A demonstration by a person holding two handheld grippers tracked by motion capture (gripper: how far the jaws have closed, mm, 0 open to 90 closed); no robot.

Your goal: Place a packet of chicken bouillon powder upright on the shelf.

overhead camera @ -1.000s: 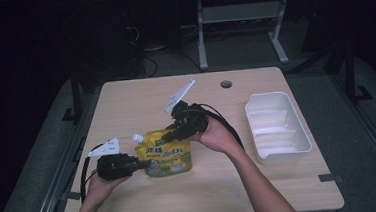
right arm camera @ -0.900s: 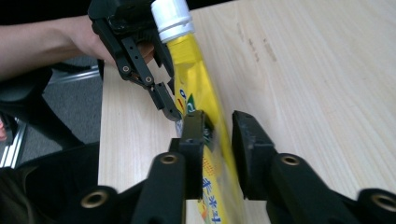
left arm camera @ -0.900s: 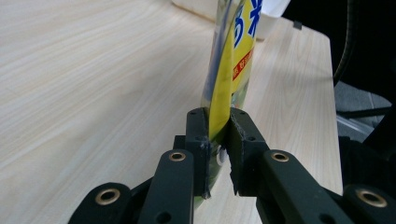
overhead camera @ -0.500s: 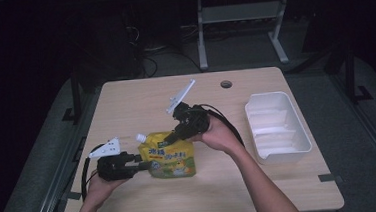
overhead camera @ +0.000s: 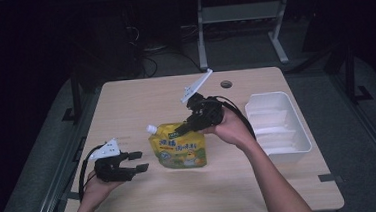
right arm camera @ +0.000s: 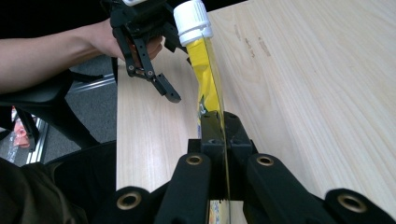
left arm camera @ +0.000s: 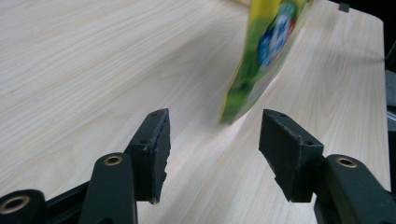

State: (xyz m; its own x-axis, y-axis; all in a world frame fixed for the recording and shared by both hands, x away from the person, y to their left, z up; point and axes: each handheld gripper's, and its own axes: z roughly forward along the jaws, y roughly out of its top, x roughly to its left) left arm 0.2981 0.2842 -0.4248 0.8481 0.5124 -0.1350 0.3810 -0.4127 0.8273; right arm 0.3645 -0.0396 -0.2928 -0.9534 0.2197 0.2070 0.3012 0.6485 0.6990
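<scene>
A yellow spouted pouch [overhead camera: 180, 147] with a white cap [overhead camera: 151, 129] hangs upright over the middle of the wooden table [overhead camera: 125, 100]. My right gripper [overhead camera: 183, 128] is shut on the pouch's top edge, and the right gripper view shows the jaws [right arm camera: 218, 128] pinching the thin pouch [right arm camera: 205, 79] below its cap [right arm camera: 192, 21]. My left gripper [overhead camera: 140, 161] lies low on the table to the pouch's left, a small gap away. Its jaws have just been opening and stand open [left arm camera: 215, 119] with nothing between them. The pouch's lower corner [left arm camera: 254, 65] hangs just beyond the tips.
A white rectangular tray [overhead camera: 299, 143] sits at the table's right side. A small round cable hole [overhead camera: 226, 84] is in the far edge. Bare tabletop lies in front of and behind the pouch. Dark floor surrounds the table.
The left gripper's jaws have opened and let go of the pouch's lower left edge. The right gripper has carried the pouch a little up and to the right, away from the left gripper.
</scene>
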